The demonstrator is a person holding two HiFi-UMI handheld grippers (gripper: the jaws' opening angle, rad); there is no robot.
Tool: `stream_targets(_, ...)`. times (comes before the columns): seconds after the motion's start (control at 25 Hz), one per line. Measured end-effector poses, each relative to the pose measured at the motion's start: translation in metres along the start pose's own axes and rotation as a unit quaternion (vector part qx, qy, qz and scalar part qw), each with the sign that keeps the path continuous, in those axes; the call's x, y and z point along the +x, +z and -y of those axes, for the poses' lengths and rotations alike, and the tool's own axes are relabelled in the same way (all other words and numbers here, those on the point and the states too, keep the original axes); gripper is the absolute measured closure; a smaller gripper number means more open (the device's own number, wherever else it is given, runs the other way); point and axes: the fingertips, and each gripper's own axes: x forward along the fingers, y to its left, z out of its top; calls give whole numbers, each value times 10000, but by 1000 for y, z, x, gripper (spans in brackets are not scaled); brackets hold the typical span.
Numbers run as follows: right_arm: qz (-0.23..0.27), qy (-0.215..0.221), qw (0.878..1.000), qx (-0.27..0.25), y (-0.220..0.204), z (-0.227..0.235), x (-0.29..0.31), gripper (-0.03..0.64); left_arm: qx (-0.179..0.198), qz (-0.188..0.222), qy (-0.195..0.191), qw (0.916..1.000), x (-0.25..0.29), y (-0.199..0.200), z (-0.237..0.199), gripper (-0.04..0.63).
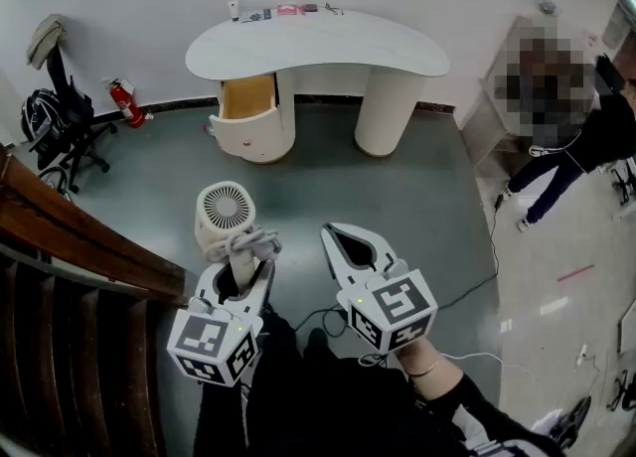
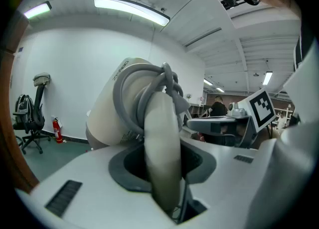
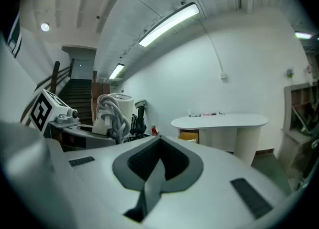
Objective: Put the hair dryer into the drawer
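Observation:
A cream hair dryer (image 1: 227,212) with its grey cord wound around the handle stands up between the jaws of my left gripper (image 1: 238,268), which is shut on the handle. In the left gripper view the hair dryer (image 2: 149,118) fills the middle, its handle clamped in the left gripper (image 2: 162,178). My right gripper (image 1: 334,234) hangs beside it, shut with nothing in it; its jaws meet in the right gripper view (image 3: 158,156), where the hair dryer (image 3: 112,111) shows at left. Across the floor stands a white desk (image 1: 318,43) with its wooden drawer (image 1: 246,97) pulled open under the left pedestal.
A wooden stair rail (image 1: 79,236) runs along my left. An office chair with a bag (image 1: 60,117) and a red fire extinguisher (image 1: 124,102) stand by the far wall. A person (image 1: 576,137) sits at the right. Small items (image 1: 288,10) lie on the desk. A cable (image 1: 477,286) crosses the floor.

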Motion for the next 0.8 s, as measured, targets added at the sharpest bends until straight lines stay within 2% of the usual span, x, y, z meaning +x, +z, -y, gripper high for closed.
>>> stream_targets(0.24, -200, 40, 9998, 74, -13, 3, 4, 615, 16, -49, 58, 10000, 3, -3, 1, 465)
stream_targets(0.64, -225, 16, 9997, 122, -18, 12, 9, 615, -99, 0, 189, 9998, 4, -1, -10, 464)
stream_targets(0.8, -323, -75, 9995, -1, -21, 20, 12, 615, -135, 90, 230, 9996, 9, 5, -17, 464)
